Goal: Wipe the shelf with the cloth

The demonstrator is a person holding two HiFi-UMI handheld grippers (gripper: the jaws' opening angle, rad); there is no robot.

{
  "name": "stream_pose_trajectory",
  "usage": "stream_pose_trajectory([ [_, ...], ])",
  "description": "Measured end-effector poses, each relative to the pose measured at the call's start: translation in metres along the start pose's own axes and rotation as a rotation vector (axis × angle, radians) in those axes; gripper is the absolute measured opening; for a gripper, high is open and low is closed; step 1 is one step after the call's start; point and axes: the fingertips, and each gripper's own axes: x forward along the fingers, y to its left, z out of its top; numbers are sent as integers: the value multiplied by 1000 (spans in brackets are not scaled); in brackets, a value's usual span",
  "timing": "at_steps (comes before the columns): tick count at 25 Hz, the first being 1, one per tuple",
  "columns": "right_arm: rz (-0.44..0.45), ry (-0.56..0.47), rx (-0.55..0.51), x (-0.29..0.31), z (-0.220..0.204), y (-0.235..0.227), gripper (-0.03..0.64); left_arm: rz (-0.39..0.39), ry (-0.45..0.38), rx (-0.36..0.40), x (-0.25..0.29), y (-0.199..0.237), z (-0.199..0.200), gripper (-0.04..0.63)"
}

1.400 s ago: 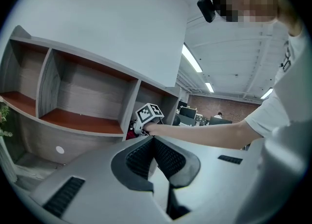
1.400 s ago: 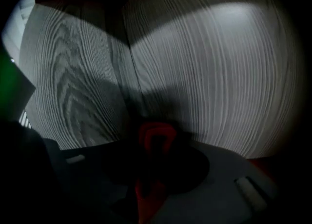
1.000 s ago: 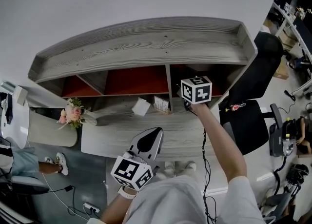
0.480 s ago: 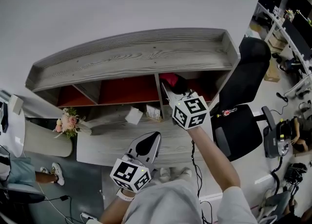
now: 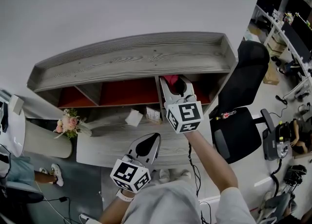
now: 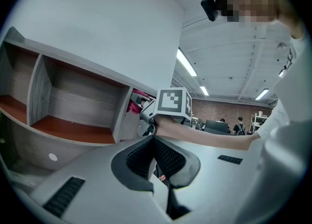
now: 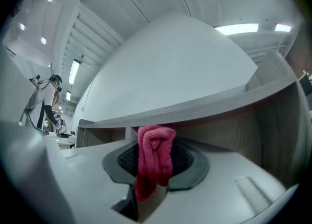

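Cloth position: the pink cloth (image 7: 156, 145) is clamped between the jaws of the right gripper (image 7: 155, 169). In the right gripper view it forms a folded wad. The upper part bulges above and beyond the jaw tips, and a tail hangs down into the gap between the jaws.

Right gripper location: in the head view the right gripper (image 5: 176, 82) points into the right-hand compartment of the grey wood-grain shelf (image 5: 131, 57). It sits just right of the vertical divider (image 5: 157, 89) and below the top board (image 5: 195, 52). The cloth (image 5: 170, 78) shows at the jaw tips, at the mouth of that compartment and in front of its red back panel. No view shows whether the cloth touches a shelf surface.

Left gripper state: the jaws of the left gripper (image 6: 155, 152) are pressed together with nothing between them. In the head view the left gripper (image 5: 152, 137) is held low over the near edge of the desk surface (image 5: 107, 142), well apart from the cloth. Its own camera shows the right gripper's marker cube (image 6: 170, 103) ahead, with the cloth (image 6: 136, 102) just left of it.

Surroundings:
- A white box (image 5: 132, 117) stands on the desk surface below the middle compartment.
- A flower bunch (image 5: 68, 120) lies at the far left of the desk.
- A black office chair (image 5: 248, 71) stands to the right of the shelf.
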Motion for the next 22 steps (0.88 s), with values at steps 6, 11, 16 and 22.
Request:
stream_pose_trajectory([
  [6, -42, 15, -39, 12, -3, -6, 120, 0, -1, -3, -3, 1, -1, 6],
  [11, -103, 21, -40, 27, -7, -15, 120, 4, 6, 2, -7, 0, -5, 6],
  [16, -129, 34, -10, 24, -5, -19, 121, 7, -4, -4, -11, 0, -3, 6],
  [22, -153, 49, -22, 17, -2, -27, 121, 4, -13, -12, -13, 3, -1, 6],
])
